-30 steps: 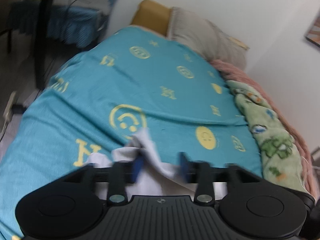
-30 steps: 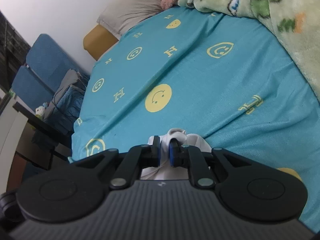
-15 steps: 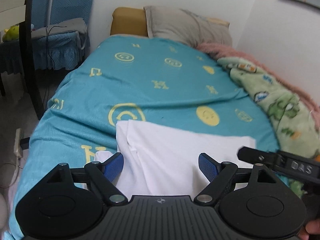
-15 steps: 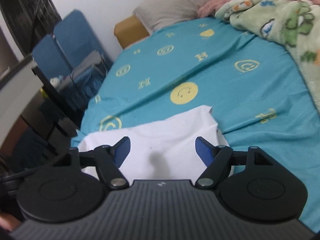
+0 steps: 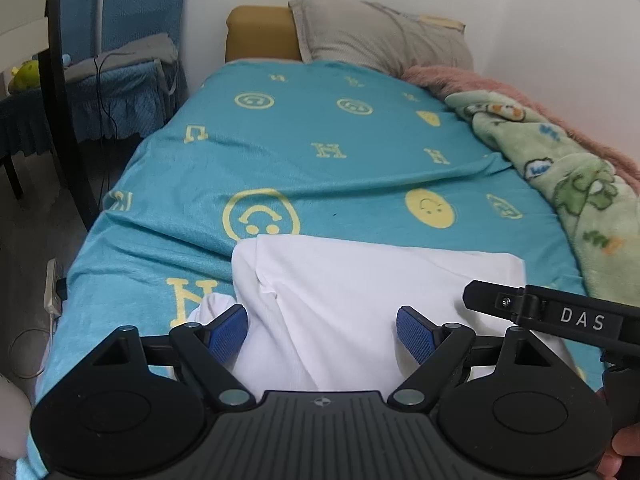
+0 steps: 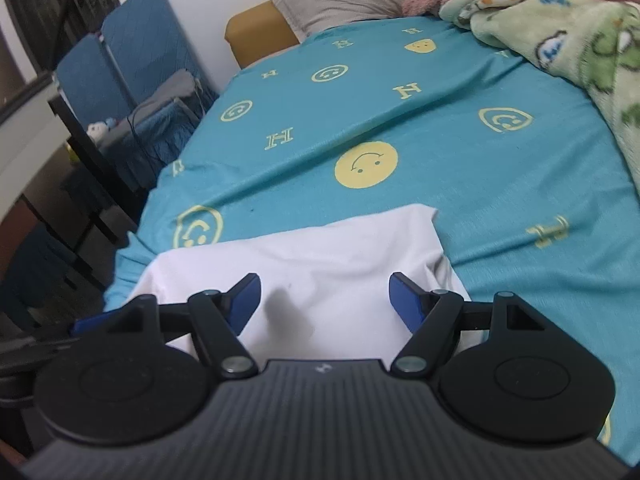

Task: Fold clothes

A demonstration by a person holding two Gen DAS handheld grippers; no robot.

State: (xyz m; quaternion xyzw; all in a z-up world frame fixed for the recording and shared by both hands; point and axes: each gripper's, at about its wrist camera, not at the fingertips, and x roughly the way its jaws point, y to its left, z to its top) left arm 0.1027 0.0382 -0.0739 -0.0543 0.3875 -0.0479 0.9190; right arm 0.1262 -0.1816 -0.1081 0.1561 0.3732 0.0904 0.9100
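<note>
White shirt (image 5: 360,292) lies flat on the teal bedsheet (image 5: 320,152), long side running crosswise, folded edge facing the pillow (image 5: 384,36). Left gripper (image 5: 322,334) and right gripper (image 6: 325,300) hover spread wide just above its near part, pinching nothing.

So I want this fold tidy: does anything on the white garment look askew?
Yes. On the white garment, a loose bit of cloth pokes out past its left edge, beside the left gripper; the far edge lies fairly straight.
</note>
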